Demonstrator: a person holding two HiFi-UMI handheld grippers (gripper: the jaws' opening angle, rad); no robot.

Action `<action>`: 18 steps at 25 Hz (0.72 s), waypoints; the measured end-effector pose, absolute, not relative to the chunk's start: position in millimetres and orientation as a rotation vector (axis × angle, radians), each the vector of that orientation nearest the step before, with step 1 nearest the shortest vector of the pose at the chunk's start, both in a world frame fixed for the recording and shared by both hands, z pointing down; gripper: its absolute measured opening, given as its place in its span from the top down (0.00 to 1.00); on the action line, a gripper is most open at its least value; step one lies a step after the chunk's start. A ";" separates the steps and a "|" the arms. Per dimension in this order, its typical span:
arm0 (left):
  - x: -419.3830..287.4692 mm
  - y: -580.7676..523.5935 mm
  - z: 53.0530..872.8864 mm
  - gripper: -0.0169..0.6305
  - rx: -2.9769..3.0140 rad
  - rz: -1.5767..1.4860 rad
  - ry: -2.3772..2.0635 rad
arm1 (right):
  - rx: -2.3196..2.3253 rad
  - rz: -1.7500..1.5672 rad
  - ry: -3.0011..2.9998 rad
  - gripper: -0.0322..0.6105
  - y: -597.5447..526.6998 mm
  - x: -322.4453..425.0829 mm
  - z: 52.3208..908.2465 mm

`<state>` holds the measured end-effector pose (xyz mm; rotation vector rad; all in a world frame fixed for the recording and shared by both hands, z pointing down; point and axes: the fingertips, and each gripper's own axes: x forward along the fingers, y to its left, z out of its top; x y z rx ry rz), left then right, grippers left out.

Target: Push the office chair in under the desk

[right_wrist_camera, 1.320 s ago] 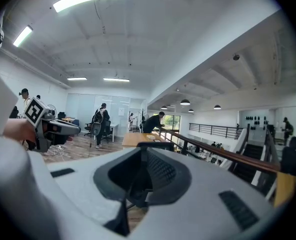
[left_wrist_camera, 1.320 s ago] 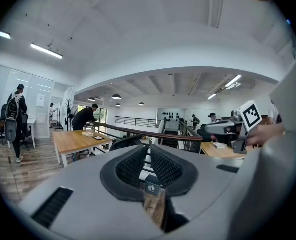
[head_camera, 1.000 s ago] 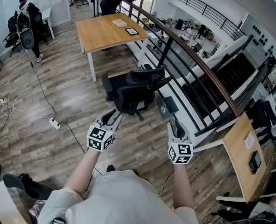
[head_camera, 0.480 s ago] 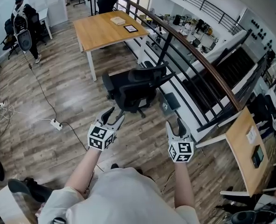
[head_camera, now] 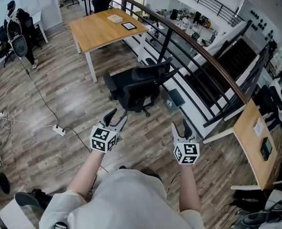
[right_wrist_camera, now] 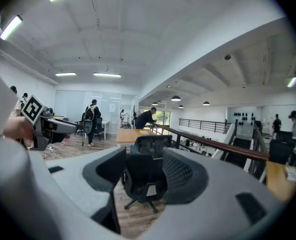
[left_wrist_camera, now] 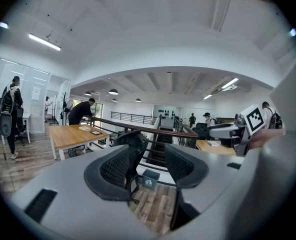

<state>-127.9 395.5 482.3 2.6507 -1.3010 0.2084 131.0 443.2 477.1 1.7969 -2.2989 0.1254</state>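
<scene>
My left tongs [head_camera: 116, 117] stand wide and empty. My right tongs [head_camera: 184, 127] are opening, with nothing gripped between them. The black mesh office chair [head_camera: 138, 87] stands ahead on the plank floor beside the dark railing [head_camera: 200, 55], clear of the light wooden bench [head_camera: 100, 27].

No words or numbers can be read. The white plastic cube [head_camera: 103, 140] and its twin [head_camera: 186, 153] show black square code patterns, no letters. A small dark bin [left_wrist_camera: 149, 181] bears a white emblem, too small to read.
</scene>
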 end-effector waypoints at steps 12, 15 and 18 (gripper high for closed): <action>-125.7 384.3 497.3 0.64 2.657 0.234 -1.246 | 1.819 0.162 -2.232 0.62 441.8 135.3 490.9; -118.9 371.9 499.2 0.64 2.649 0.238 -1.248 | 1.805 0.171 -2.237 0.62 427.8 139.7 492.5; -111.2 359.2 499.7 0.64 2.638 0.240 -1.257 | 1.781 0.187 -2.245 0.62 411.9 146.3 497.5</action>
